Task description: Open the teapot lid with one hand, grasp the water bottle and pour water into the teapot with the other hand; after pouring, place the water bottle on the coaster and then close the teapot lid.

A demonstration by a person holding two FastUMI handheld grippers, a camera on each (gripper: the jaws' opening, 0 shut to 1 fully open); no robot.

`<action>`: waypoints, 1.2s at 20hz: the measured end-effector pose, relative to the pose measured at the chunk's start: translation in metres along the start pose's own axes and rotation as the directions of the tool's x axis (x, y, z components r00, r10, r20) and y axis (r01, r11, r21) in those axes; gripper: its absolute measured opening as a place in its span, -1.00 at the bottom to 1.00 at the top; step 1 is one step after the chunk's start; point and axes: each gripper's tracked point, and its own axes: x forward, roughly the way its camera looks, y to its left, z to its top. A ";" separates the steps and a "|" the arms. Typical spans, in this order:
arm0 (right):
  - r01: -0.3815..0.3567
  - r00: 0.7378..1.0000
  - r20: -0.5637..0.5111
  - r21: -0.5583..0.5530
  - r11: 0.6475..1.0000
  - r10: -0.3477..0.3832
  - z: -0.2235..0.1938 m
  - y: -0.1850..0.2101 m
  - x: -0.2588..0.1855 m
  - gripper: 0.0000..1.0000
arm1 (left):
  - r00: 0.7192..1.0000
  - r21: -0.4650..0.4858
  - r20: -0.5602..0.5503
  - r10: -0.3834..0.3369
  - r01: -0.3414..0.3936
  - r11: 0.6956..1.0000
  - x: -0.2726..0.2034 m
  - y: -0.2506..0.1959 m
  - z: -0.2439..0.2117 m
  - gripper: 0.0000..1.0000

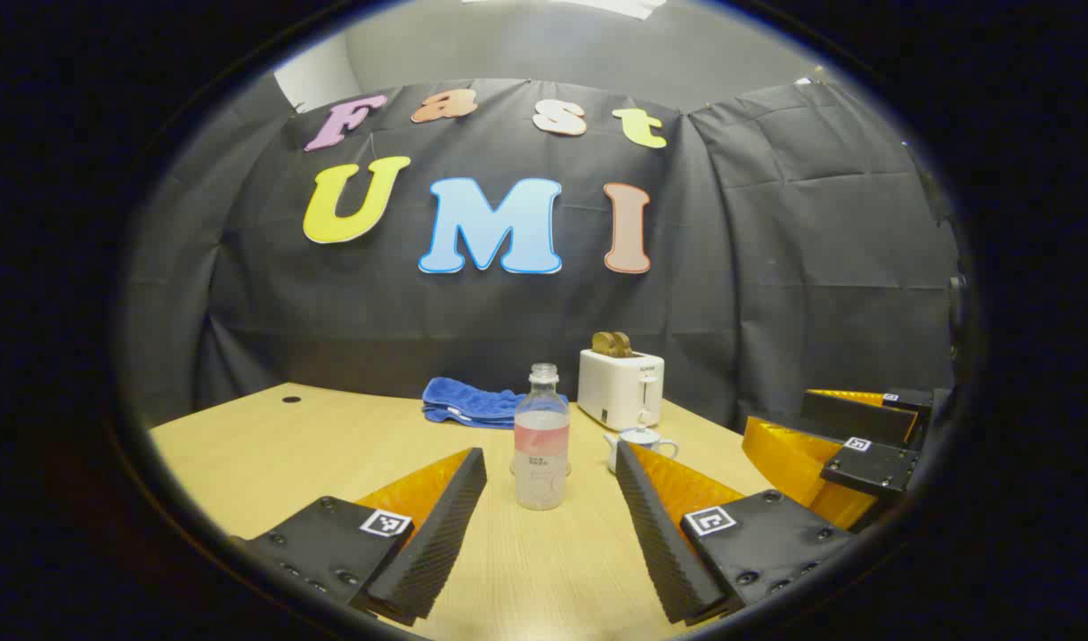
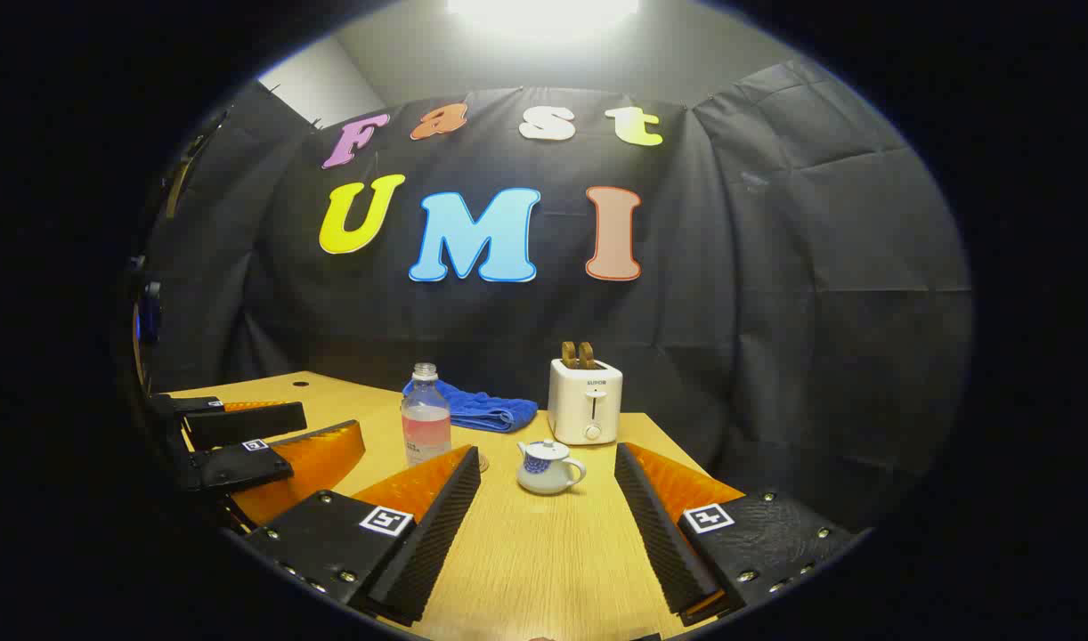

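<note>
A clear water bottle [image 1: 541, 436] with a pink label and no cap stands upright on the wooden table [image 1: 312, 445], straight ahead of my left gripper [image 1: 550, 452], which is open and short of it. The small white teapot [image 1: 640, 441] with a blue pattern sits to the bottle's right, partly behind my finger. In the right gripper view the teapot [image 2: 548, 467] has its lid on and lies just beyond my open right gripper [image 2: 548, 452]. The bottle [image 2: 426, 423] stands to its left. A small round edge, perhaps the coaster [image 2: 483, 463], peeks out behind my left finger.
A white toaster [image 2: 585, 401] with toast in its slots stands behind the teapot. A blue towel [image 2: 482, 409] lies at the back by the black cloth wall. The right gripper [image 1: 856, 441] shows at the right edge, the left gripper [image 2: 259, 445] at the left.
</note>
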 end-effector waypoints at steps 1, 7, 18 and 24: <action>0.000 1.000 0.002 -0.001 1.000 0.000 0.001 0.000 0.001 0.89 | 1.000 0.000 -0.001 0.003 -0.003 1.000 0.001 0.001 0.001 0.97; -0.024 1.000 0.013 0.015 1.000 0.024 0.001 0.003 0.009 0.89 | 1.000 0.006 -0.006 0.009 -0.009 1.000 0.004 0.003 -0.002 0.97; -0.035 0.994 0.103 -0.010 0.999 0.035 0.039 -0.009 0.064 0.89 | 0.998 0.031 0.017 -0.053 0.052 0.998 0.041 -0.007 0.001 0.97; -0.075 0.992 0.106 -0.002 0.997 0.075 0.049 -0.011 0.126 0.89 | 0.999 0.078 -0.021 -0.044 0.046 0.996 0.086 0.005 -0.008 0.97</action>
